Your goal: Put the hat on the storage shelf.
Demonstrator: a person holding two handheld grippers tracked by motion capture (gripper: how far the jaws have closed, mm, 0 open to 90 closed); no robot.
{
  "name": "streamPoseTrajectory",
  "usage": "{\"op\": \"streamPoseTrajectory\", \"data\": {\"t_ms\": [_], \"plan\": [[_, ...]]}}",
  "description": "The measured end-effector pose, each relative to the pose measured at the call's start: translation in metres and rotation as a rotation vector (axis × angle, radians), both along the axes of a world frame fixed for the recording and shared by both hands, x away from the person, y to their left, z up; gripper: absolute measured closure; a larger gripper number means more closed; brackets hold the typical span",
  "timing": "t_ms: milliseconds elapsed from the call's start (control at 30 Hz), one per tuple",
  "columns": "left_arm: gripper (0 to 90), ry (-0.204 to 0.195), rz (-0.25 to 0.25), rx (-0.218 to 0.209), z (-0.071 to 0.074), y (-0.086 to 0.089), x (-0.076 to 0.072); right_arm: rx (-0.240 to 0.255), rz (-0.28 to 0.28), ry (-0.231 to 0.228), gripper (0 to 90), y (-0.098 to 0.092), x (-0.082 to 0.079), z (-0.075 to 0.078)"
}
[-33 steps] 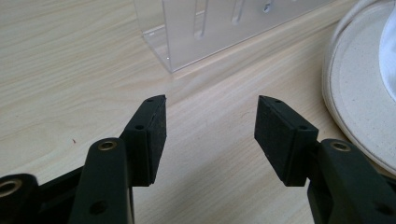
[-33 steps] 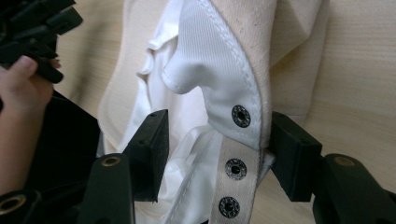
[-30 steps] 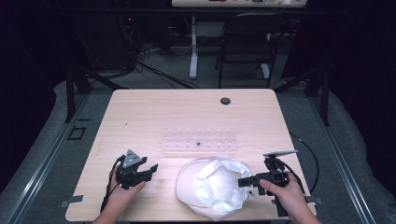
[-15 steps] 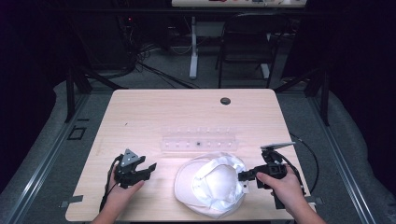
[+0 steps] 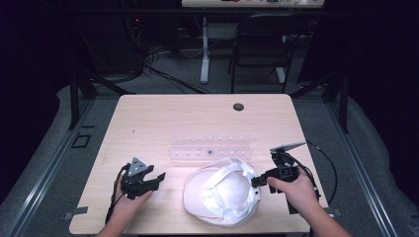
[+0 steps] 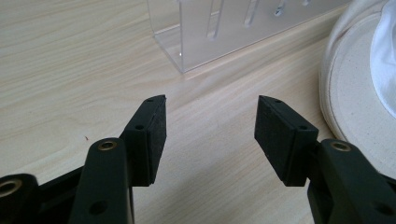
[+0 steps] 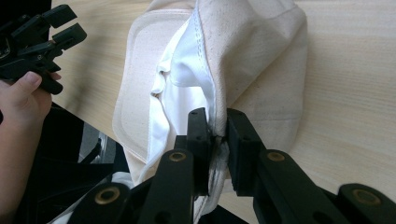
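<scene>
Dark room, pale wooden table (image 5: 148, 123), and we're working at its near edge with a cream cap (image 5: 222, 195) lying upside down, white lining up. Our right gripper (image 7: 217, 135) has just been closing and now has its jaws clamped on the cap's rim, fabric pinched right between the pads, the cap's body stretching away ahead of the jaws. Our left gripper (image 6: 210, 123) sits over bare wood with jaws apart and nothing in them; the cap's brim (image 6: 348, 93) is just off to the side of its right jaw and a clear plastic rack (image 6: 224, 28) stands ahead of it. For a clean lift, we'd say keep the pinch deep on the stitched seam so the soft cloth doesn't slip, raise slowly, and bring the left one in on the brim to steady it.
</scene>
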State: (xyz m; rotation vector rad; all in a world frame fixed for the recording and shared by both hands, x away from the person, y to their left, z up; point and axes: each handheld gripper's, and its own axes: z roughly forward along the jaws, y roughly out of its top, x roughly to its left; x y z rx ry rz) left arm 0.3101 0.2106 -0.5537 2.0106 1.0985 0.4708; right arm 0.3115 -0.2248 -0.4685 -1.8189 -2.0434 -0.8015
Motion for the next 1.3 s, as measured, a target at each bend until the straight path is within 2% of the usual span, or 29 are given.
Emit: {"op": "streamPoseTrajectory", "data": {"t_ms": [200,333,400,433,500,600,667,867,1033,1100,1133,1300], "plan": [[44.0,0.001,-0.003,0.002,0.0,0.0,0.0,-0.032,0.013,-0.012,81.6,0.005,0.005,0.011],[44.0,0.002,-0.005,0.003,0.0,0.0,0.0,-0.083,0.03,-0.013,81.8,0.011,0.01,0.022],[44.0,-0.001,-0.005,0.006,0.0,0.0,0.0,-0.09,0.024,-0.015,81.8,0.012,0.011,0.024],[44.0,-0.001,-0.007,0.008,0.0,-0.001,0.0,-0.103,0.045,-0.011,81.8,0.012,0.012,0.027],[44.0,0.0,-0.006,0.005,-0.001,-0.001,0.0,-0.128,0.043,-0.021,81.8,0.016,0.014,0.034],[44.0,0.0,-0.01,0.009,0.0,-0.001,0.0,-0.137,0.044,-0.013,81.8,0.017,0.017,0.04],[44.0,0.002,-0.01,0.006,-0.001,-0.002,-0.001,-0.149,0.026,-0.018,81.9,0.019,0.018,0.044],[44.0,-0.004,-0.011,0.007,-0.001,-0.003,0.0,-0.174,0.035,-0.013,81.9,0.024,0.022,0.057],[44.0,0.004,-0.015,0.012,-0.002,-0.004,0.0,-0.228,0.046,-0.014,81.9,0.03,0.026,0.065],[44.0,0.003,-0.017,0.014,-0.002,-0.003,0.0,-0.238,0.053,-0.012,82.0,0.032,0.027,0.07],[44.0,0.004,-0.014,0.011,-0.002,-0.003,0.0,-0.237,0.033,-0.019,82.0,0.034,0.027,0.071],[44.0,0.009,-0.019,0.015,-0.002,-0.003,0.0,-0.273,0.05,-0.011,81.9,0.035,0.031,0.081]]}}
